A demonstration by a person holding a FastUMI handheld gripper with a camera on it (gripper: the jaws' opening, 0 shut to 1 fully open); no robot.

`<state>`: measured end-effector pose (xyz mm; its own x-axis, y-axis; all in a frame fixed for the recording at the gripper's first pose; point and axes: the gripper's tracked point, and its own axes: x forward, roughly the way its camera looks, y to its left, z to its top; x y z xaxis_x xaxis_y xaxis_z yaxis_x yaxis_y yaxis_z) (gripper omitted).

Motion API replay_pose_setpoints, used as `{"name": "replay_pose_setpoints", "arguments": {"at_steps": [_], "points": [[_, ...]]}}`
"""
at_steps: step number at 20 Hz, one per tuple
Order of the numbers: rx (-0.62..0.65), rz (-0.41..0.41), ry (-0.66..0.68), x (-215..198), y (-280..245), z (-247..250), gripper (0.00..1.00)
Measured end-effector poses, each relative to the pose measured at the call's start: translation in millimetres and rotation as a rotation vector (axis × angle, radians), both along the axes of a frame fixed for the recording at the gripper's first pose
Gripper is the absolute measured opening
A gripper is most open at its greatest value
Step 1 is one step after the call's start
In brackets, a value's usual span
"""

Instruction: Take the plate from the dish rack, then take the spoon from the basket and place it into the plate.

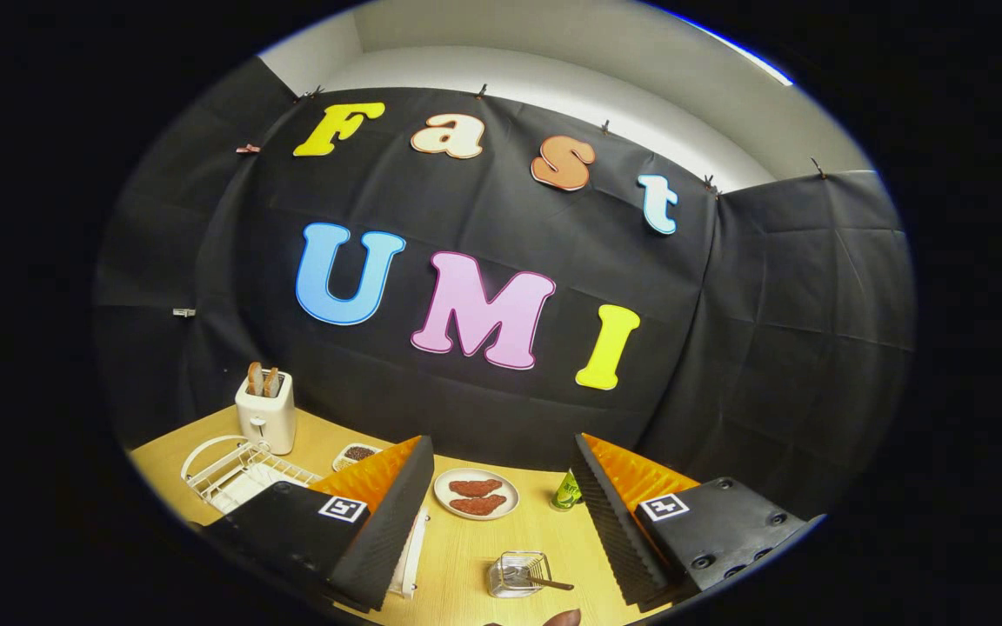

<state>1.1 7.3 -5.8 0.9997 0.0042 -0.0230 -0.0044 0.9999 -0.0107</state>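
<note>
My gripper point(492, 513) was held high above the wooden table point(544, 539), tilted so that I looked more at the booth wall than at the tabletop. My two fingers stood wide apart at the bottom of the frame, the left one point(388, 522) and the right one reaching forward with nothing between them but open table; I had hold of nothing.

Nearest, at the very bottom centre of the frame, a small brown rounded tip point(564, 618) showed; I could not tell what it was. Just above it, between my fingers, sat the small wire basket point(516, 574) with the spoon point(544, 581) lying in it, its handle poking out toward the right. Pressed against the inner side of my left finger at lower left was a white edge point(415, 548) that may have been the plate; I could not tell for sure.

Farther on, between my fingertips, a white dish point(477, 493) carried two reddish-brown pieces of food. A green bottle point(567, 492) stood just beside my right fingertip. At lower left lay the white dish rack point(236, 469), with a small dish of dark bits point(357, 454) near it. Beyond the rack stood a white toaster point(266, 413) with toast upright in its slots.
</note>
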Motion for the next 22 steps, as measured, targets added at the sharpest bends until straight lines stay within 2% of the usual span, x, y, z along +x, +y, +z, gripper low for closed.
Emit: {"name": "replay_pose_setpoints", "arguments": {"at_steps": [13,16,18,22], "points": [[0.047,0.017,0.070,7.2,5.3,-21.2,0.98],[0.052,0.065,0.160,14.3,23.7,-43.5,0.97],[0.047,0.068,0.235,23.5,34.9,-61.6,0.98],[0.101,0.121,0.391,46.8,73.9,-99.8,0.98]]}}
